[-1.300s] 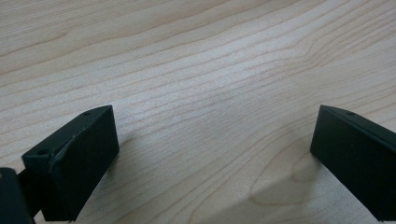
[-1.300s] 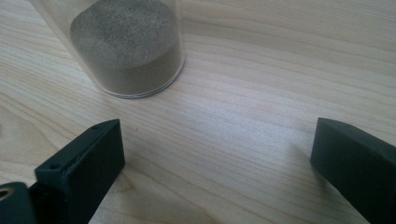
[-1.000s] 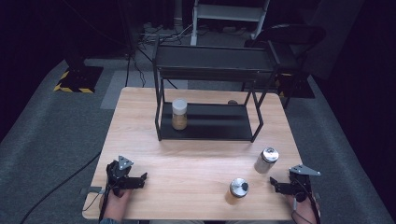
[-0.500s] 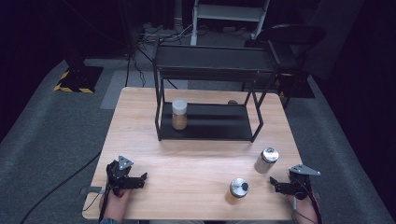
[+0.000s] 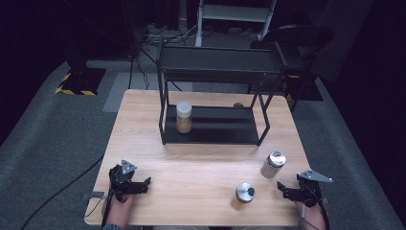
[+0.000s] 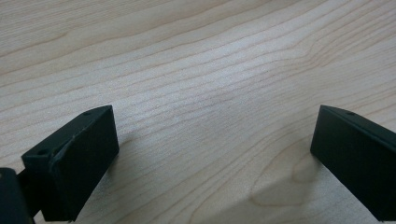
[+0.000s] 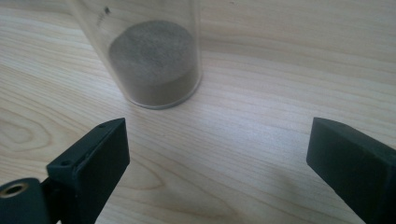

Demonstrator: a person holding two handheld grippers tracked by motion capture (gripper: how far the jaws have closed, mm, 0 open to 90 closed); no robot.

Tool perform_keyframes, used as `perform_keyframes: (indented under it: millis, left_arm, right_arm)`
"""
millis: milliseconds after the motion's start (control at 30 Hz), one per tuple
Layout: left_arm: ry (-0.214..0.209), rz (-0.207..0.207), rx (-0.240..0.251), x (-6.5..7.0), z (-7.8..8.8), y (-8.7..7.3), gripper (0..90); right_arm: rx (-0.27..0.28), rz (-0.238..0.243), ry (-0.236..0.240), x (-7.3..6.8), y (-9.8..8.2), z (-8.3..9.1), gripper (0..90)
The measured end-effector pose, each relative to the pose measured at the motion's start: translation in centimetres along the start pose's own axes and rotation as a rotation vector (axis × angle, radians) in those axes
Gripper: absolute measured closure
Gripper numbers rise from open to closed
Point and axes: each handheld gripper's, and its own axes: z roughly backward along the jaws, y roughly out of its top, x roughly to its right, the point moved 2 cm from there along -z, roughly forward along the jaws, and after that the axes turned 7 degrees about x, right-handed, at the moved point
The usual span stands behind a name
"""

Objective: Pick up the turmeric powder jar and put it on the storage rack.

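Two silver-lidded jars stand on the wooden table: one at the right and one nearer the front edge. A third jar, white-lidded with brown contents, sits on the lower shelf of the black rack. My left gripper rests at the front left, open over bare wood. At the front right, my right gripper points left, open and holding nothing. A clear jar of brown powder stands just ahead of its jaws, left of centre, untouched.
The rack stands across the back half of the table, with its top shelf bare. A small dark object lies behind the rack. Cables trail from the grippers off the table's front. Dark floor and a chair surround the table.
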Motion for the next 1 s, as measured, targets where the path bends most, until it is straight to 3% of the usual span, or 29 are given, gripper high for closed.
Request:
perform_keyframes:
  millis: [567,1000]
  left_arm:
    - [0.000,-0.002,-0.002,0.0,0.0,0.0,0.8]
    - [0.000,-0.002,-0.002,0.0,0.0,0.0,0.8]
  right_arm:
    - [0.090,-0.002,-0.004,-2.0,1.5,4.2,5.2]
    - [0.088,-0.021,0.010,-2.3,2.8,5.7,7.2]
